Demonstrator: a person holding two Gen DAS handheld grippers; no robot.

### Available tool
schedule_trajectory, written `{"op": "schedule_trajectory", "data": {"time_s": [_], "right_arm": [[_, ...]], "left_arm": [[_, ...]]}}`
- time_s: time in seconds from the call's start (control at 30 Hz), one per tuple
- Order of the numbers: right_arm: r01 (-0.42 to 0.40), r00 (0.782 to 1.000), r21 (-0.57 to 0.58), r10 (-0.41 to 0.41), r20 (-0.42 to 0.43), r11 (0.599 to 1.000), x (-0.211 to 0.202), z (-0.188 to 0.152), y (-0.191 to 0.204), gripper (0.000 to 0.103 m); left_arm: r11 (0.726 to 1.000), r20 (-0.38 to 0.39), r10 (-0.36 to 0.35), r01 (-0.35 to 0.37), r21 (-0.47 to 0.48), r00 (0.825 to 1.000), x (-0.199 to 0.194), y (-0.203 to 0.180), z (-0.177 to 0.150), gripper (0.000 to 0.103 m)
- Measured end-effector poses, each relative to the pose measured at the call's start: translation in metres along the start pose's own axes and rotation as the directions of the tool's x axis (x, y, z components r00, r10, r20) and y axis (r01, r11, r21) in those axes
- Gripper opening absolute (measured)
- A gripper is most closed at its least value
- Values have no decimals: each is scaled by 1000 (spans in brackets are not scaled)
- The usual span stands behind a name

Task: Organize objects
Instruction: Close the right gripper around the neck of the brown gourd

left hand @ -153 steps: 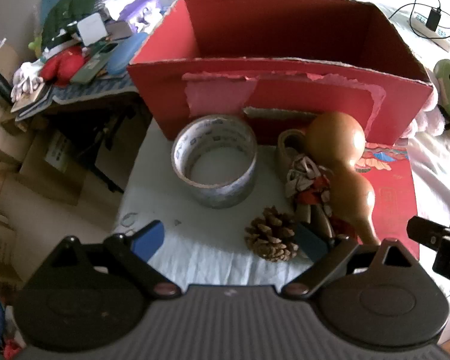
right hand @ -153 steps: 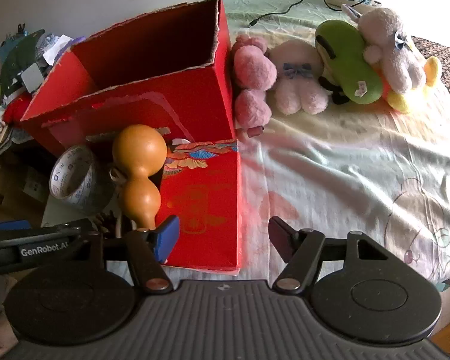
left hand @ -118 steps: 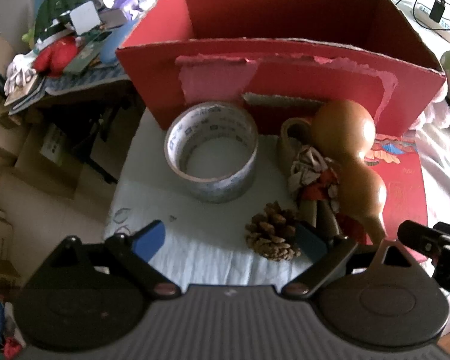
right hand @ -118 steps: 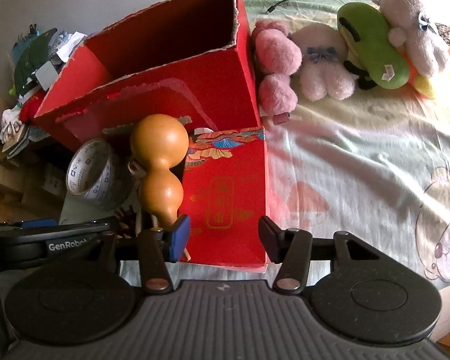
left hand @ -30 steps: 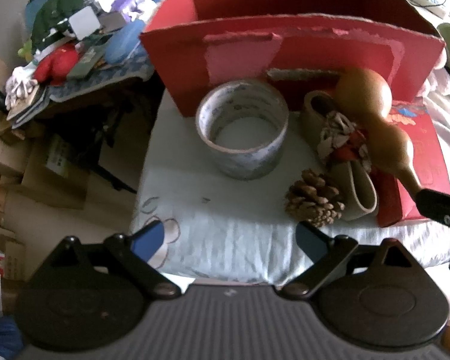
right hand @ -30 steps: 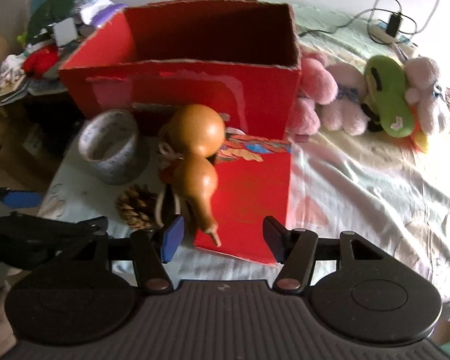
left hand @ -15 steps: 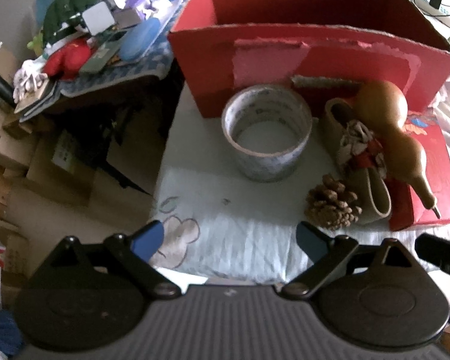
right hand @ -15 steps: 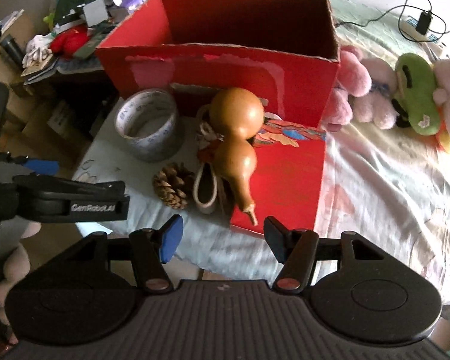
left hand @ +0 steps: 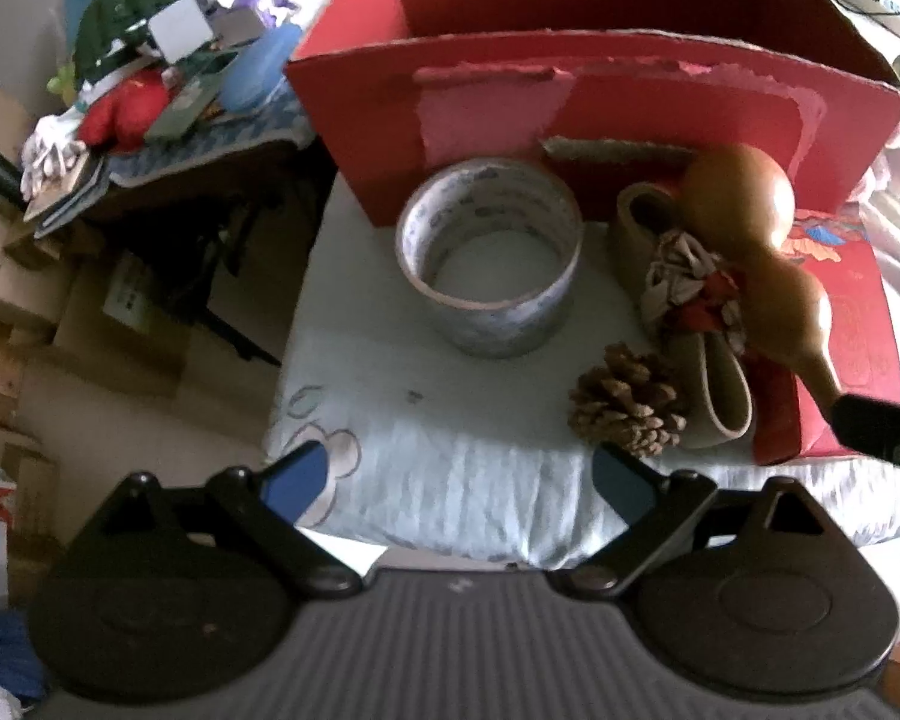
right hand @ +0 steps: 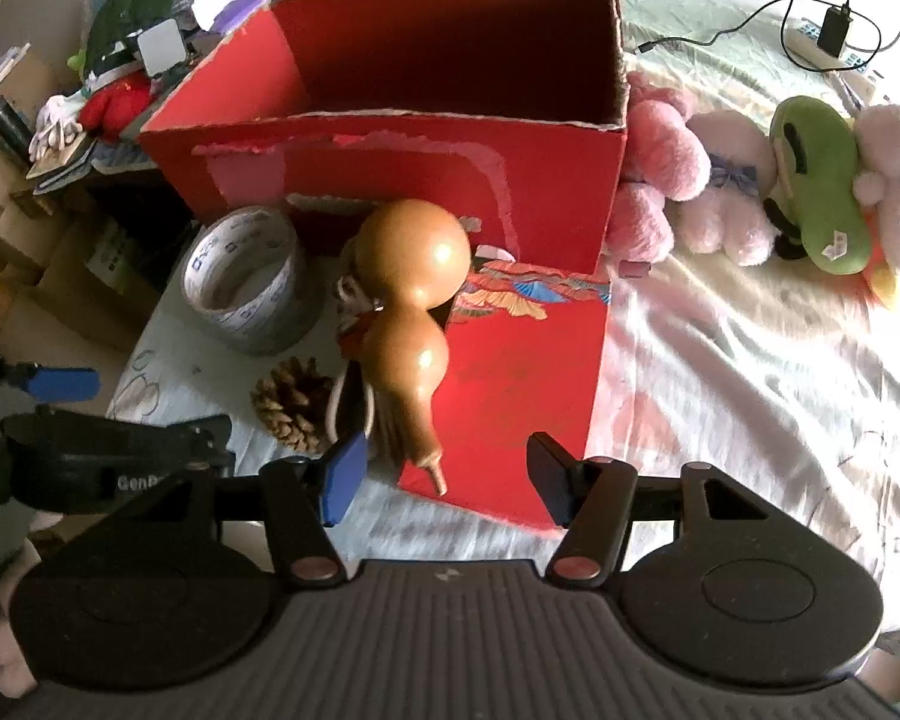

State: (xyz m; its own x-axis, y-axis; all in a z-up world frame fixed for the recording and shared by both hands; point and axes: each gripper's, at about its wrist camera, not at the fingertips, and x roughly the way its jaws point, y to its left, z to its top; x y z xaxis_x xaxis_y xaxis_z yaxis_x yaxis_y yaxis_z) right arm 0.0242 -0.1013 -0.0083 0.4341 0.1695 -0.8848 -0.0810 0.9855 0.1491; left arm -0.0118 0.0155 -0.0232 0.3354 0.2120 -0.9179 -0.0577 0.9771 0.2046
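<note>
On a sheet-covered bed (right hand: pixel 750 360) in a cluttered room, with plush toys (right hand: pixel 750 192) well off to the right and a heaped side table (left hand: pixel 150 90) to the left, both grippers hang spread and empty over a small group of odds and ends. The right gripper (right hand: pixel 447 477) stands wide just short of the stem tip of a calabash gourd (right hand: pixel 411 300), which leans across a flat red gift box (right hand: pixel 522 372) directly ahead of it. The left gripper (left hand: pixel 459 483) is equally wide, with a pine cone (left hand: pixel 627 405) just ahead of its right finger and a roll of packing tape (left hand: pixel 489 255) farther ahead. A small beige shoe (left hand: pixel 702 360) lies against the gourd. Beyond them all stands the open red cardboard box (right hand: pixel 390 144), its rim torn; what shows of its interior holds nothing, though the floor is in shadow. The likely step is a grasp on the gourd, and its glossy, rounded skin looks prone to slipping: closing across the narrow waist between the two bulbs should hold better than pinching the thin stem, and lifting it clear of the shoe first would avoid dragging its neighbours along.
</note>
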Motion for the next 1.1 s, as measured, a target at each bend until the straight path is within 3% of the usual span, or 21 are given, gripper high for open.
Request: {"op": "schedule_trajectory", "data": {"time_s": [0.67, 0.77, 0.93, 1.0, 1.1], "right_arm": [[-71, 997, -91, 69, -22, 993, 15, 24, -27, 62], [-118, 993, -51, 117, -13, 992, 16, 27, -39, 60], [-187, 982, 23, 186, 24, 982, 17, 37, -56, 54], [-232, 973, 62, 231, 26, 971, 19, 40, -60, 52], [-316, 949, 117, 316, 16, 942, 24, 42, -60, 49]], "left_arm": [[996, -12, 57, -57, -75, 998, -4, -19, 24, 96], [997, -20, 13, -14, -75, 1000, -2, -19, 25, 94], [991, 7, -129, 129, -20, 992, -4, -22, 26, 75], [980, 39, -200, 200, 17, 979, -8, -23, 27, 70], [937, 55, -345, 341, 73, 937, -14, -26, 30, 63]]}}
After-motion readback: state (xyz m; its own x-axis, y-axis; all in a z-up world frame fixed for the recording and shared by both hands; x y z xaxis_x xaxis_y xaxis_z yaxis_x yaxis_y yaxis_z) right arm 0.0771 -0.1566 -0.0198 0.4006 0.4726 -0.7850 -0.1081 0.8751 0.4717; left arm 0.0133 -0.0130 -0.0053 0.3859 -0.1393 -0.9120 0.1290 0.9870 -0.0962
